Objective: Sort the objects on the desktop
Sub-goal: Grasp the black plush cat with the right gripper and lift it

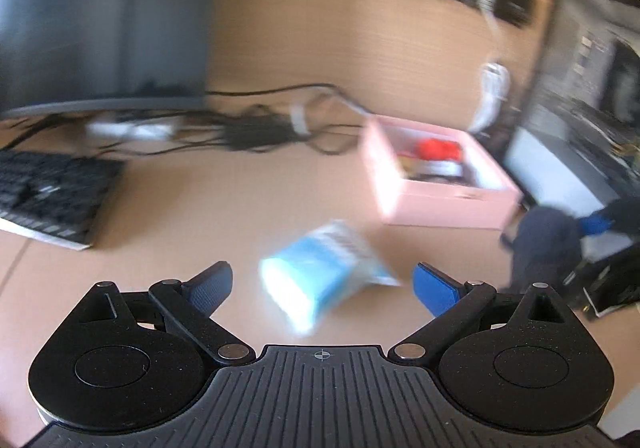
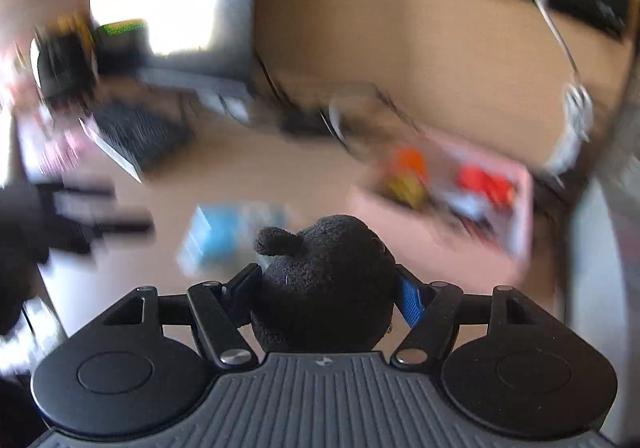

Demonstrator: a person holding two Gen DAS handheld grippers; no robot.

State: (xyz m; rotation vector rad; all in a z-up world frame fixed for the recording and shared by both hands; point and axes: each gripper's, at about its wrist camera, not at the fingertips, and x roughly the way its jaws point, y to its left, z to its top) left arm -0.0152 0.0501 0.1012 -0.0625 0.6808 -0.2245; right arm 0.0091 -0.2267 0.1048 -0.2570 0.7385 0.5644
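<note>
**Plush toy in hand, tissue pack waiting**

Left wrist view: the left gripper (image 1: 322, 286) is spread wide and holds nothing, framing a blue-and-white tissue pack (image 1: 320, 276) on the desk (image 1: 224, 208), likely lined up for a pick. The pink box (image 1: 444, 204) beyond already holds sorted items.

Right wrist view: the right gripper (image 2: 326, 292) clamps a fuzzy black plush toy (image 2: 324, 280), round-bodied with one stubby ear, aimed toward the pink box.
</note>
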